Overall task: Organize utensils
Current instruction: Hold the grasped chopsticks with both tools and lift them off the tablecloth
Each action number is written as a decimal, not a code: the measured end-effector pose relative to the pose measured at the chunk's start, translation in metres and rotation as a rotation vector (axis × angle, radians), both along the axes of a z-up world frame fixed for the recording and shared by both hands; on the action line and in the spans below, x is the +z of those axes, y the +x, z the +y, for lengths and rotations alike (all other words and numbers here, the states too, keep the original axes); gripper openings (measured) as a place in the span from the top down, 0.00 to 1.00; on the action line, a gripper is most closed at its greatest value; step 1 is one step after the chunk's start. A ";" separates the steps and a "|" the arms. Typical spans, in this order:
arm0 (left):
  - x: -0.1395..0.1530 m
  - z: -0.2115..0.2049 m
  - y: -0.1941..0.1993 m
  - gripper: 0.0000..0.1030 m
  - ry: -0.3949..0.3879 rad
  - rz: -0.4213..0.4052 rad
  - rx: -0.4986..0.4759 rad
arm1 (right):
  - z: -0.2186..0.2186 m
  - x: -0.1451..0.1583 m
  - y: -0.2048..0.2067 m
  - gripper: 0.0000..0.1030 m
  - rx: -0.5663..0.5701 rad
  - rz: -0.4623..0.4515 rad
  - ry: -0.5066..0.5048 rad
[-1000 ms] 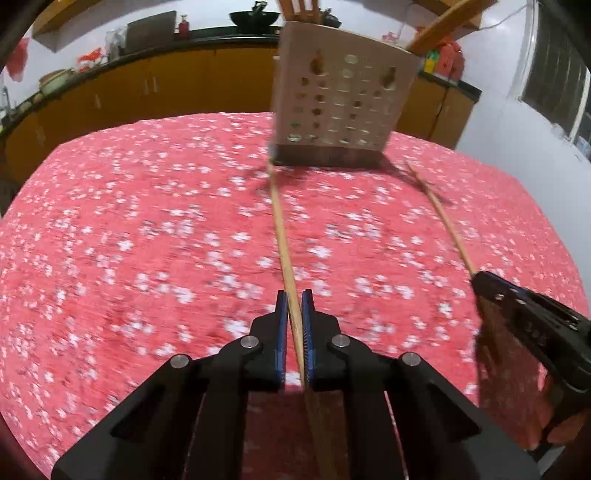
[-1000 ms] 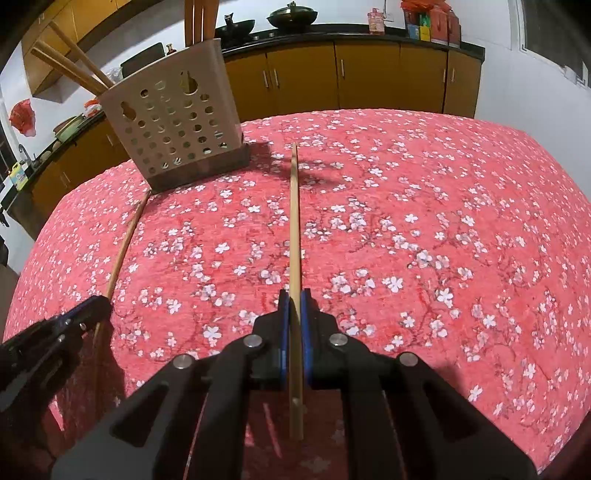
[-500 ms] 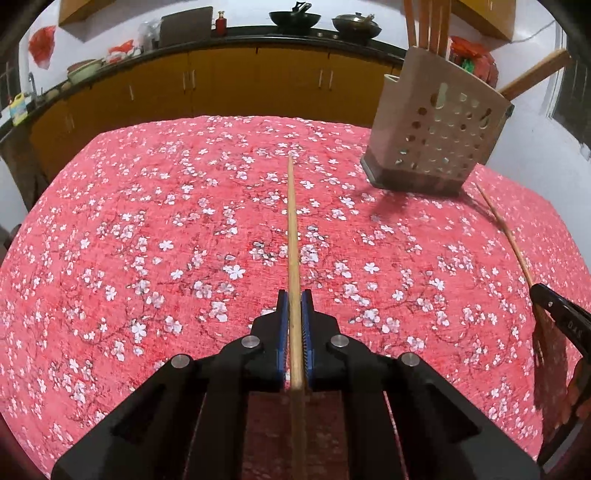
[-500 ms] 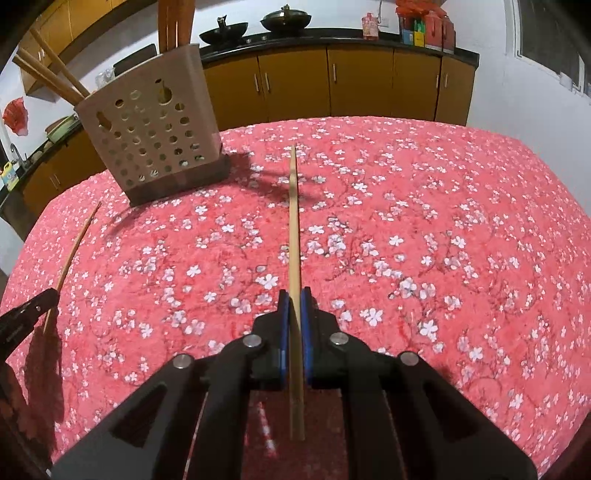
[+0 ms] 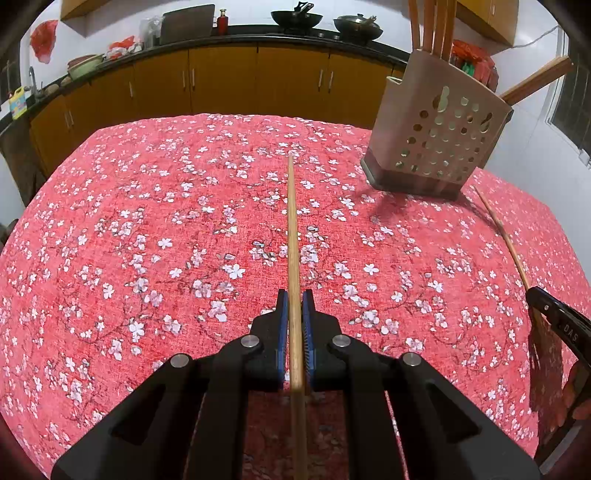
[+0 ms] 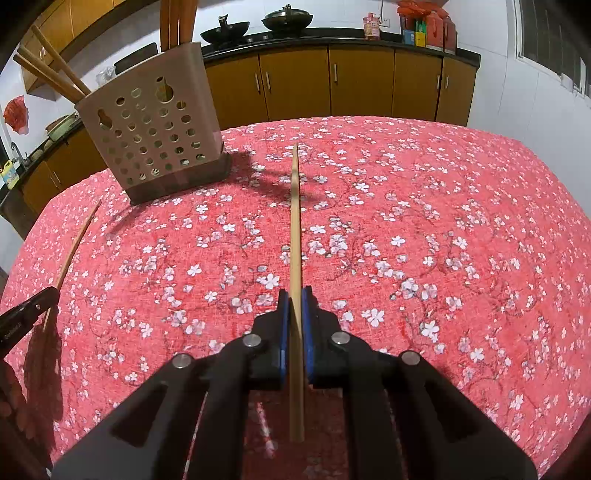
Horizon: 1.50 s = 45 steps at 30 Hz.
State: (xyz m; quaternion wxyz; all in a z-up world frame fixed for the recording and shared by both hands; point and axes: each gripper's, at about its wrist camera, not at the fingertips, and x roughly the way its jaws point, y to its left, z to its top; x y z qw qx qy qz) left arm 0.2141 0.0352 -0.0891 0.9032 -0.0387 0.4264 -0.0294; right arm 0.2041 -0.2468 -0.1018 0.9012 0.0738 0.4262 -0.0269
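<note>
The left gripper (image 5: 294,295) is clamped on a wooden chopstick (image 5: 293,229), its blue pads (image 5: 282,325) pressed against the stick on both sides; the stick runs straight ahead from the jaws, its tip out over the red flowered tablecloth (image 5: 147,221). Right of that, farther back on the cloth, stands the beige perforated utensil holder (image 5: 436,147) on its dark base, with several wooden sticks (image 5: 436,26) upright inside and others leaning out of its right side. Right again, the right gripper (image 6: 294,295) is closed the same way on a second chopstick (image 6: 295,221), which also points forward above the cloth, its far end level with the holder's base but apart from it. Each gripper's dark tip shows at the edge of the other's view, with its thin stick slanting towards the holder. Behind the table runs a row of brown cabinets (image 6: 332,81) under a dark counter carrying two woks (image 5: 295,16).
</note>
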 end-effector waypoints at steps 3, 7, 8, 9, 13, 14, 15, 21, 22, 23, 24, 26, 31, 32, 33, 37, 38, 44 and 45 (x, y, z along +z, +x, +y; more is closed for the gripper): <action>0.000 0.000 0.000 0.91 -0.006 0.000 0.002 | 0.000 0.000 0.000 0.91 0.000 0.000 -0.001; 0.001 0.000 -0.001 0.91 -0.010 0.000 0.005 | 0.000 0.000 0.000 0.91 0.000 0.000 -0.002; 0.001 0.000 -0.001 0.91 -0.011 0.000 0.005 | 0.000 0.000 0.000 0.91 0.000 0.000 -0.003; 0.001 0.000 -0.002 0.91 -0.012 0.000 0.006 | 0.000 0.000 -0.001 0.91 0.000 0.000 -0.003; 0.001 0.000 -0.002 0.91 -0.011 -0.001 0.006 | 0.001 0.000 -0.001 0.91 0.000 0.000 -0.004; 0.001 0.000 -0.002 0.91 -0.012 -0.001 0.006 | 0.001 0.000 -0.001 0.91 0.000 0.000 -0.005; 0.002 0.000 -0.002 0.91 -0.012 -0.001 0.006 | 0.001 0.000 -0.001 0.91 0.000 0.000 -0.004; 0.001 0.000 -0.001 0.91 -0.012 -0.002 0.006 | 0.001 0.000 0.000 0.91 0.000 0.000 -0.003; 0.001 0.001 -0.001 0.91 -0.012 -0.002 0.006 | 0.001 0.000 -0.001 0.91 0.000 0.000 -0.004; 0.001 0.001 -0.001 0.91 -0.012 -0.002 0.006 | 0.001 0.000 0.000 0.91 0.000 0.000 -0.004; 0.001 0.001 -0.001 0.91 -0.013 -0.002 0.006 | 0.001 0.000 0.000 0.91 0.000 0.000 -0.004; 0.002 0.000 -0.001 0.91 -0.014 -0.002 0.007 | 0.001 0.000 0.000 0.91 0.000 0.000 -0.004; 0.002 0.000 -0.001 0.91 -0.015 -0.001 0.007 | 0.001 0.000 0.000 0.91 0.001 -0.001 -0.004; 0.002 0.000 -0.001 0.91 -0.015 -0.001 0.007 | 0.000 0.000 0.000 0.91 0.001 -0.001 -0.004; 0.002 0.000 -0.001 0.91 -0.015 -0.001 0.007 | 0.000 0.000 0.000 0.91 0.001 -0.001 -0.004; 0.002 0.000 -0.001 0.91 -0.015 0.000 0.007 | 0.001 0.001 0.000 0.91 0.001 0.000 -0.004; 0.002 0.000 -0.002 0.91 -0.014 -0.001 0.007 | 0.001 0.001 0.000 0.91 0.001 0.000 -0.006; 0.003 -0.008 -0.010 0.91 0.036 0.000 0.002 | 0.000 0.002 -0.007 0.91 0.011 0.000 -0.005; 0.004 -0.007 -0.011 0.91 0.030 0.001 0.003 | 0.000 0.002 -0.008 0.91 0.012 0.000 -0.002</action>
